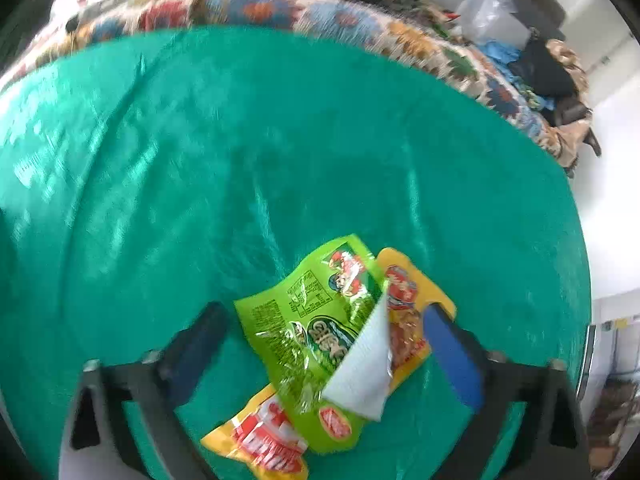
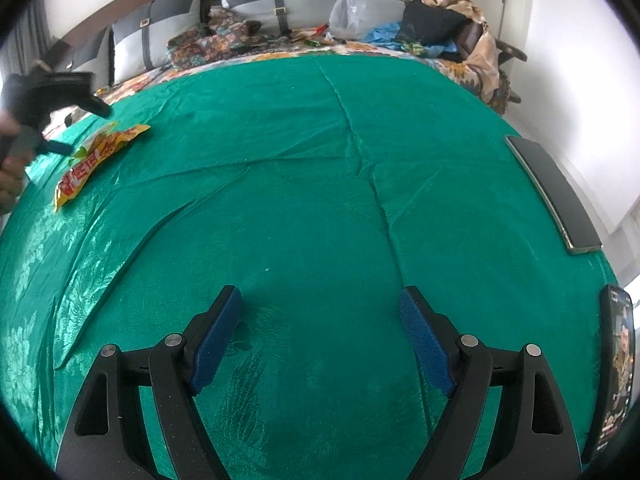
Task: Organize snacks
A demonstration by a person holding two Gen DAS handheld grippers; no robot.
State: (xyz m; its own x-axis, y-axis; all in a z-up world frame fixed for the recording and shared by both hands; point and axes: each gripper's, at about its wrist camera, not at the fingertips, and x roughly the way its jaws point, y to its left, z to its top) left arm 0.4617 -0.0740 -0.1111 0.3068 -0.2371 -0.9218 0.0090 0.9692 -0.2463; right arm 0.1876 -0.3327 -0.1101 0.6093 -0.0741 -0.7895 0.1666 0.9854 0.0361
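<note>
Across the shiny green bedspread [image 2: 320,184], my snack packets lie at its left side.
Two dark phones [image 2: 554,194] rest along the cover's right edge. My left tongs [image 1: 326,332] are spread wide, released, straddling a crinkly lime-green snack packet [image 1: 308,320] that lies over a yellow-and-red snack packet [image 1: 264,436], a white flap folded across both. My right tongs [image 2: 322,332] hang released over bare cloth, well apart from the snacks.
</note>
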